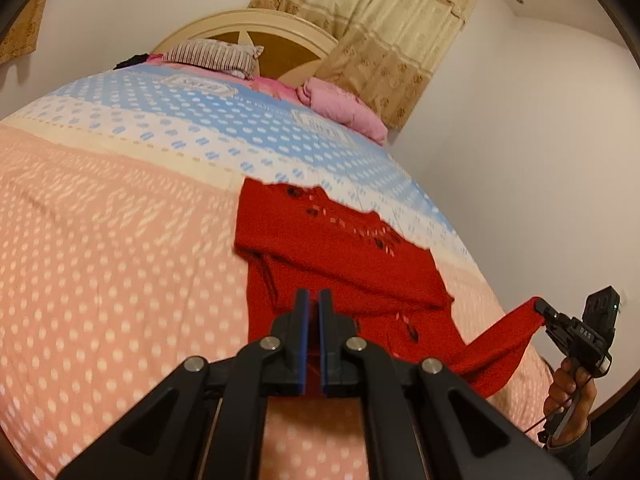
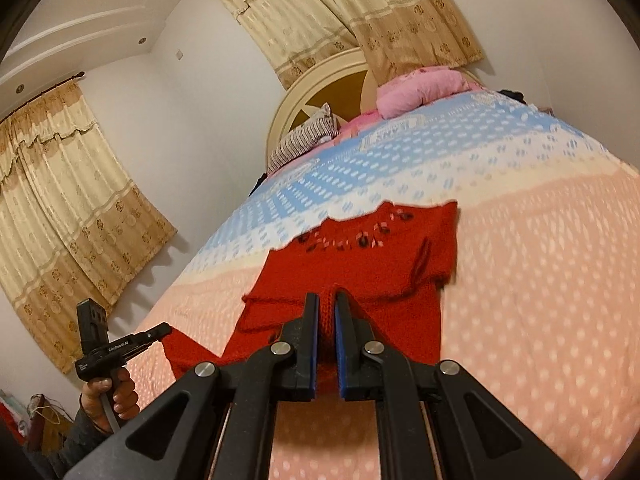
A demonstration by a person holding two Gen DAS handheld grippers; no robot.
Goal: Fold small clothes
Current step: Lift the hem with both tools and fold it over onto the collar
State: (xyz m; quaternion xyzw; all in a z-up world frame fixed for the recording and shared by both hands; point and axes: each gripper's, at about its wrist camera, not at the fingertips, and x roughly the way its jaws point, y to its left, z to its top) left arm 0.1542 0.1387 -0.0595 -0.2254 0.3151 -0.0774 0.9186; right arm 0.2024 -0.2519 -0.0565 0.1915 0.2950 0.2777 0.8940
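A small red knitted sweater (image 1: 340,248) with dark flower stitching lies partly folded on the bed, its near edge lifted. In the left wrist view my left gripper (image 1: 314,298) is shut on that near edge, with red knit showing between the blue pads. My right gripper (image 1: 540,307) pinches another corner at the far right and pulls it taut. In the right wrist view the right gripper (image 2: 327,300) is shut on a ridge of the sweater (image 2: 360,264). The left gripper (image 2: 167,330) grips a red corner at the lower left.
The bed cover (image 1: 120,260) is pink with white dots, turning blue and white further back. A striped pillow (image 1: 216,58) and a pink quilt (image 1: 344,106) lie by the round headboard (image 1: 280,36). Curtains (image 2: 72,208) hang behind. A hand (image 2: 112,396) holds each gripper handle.
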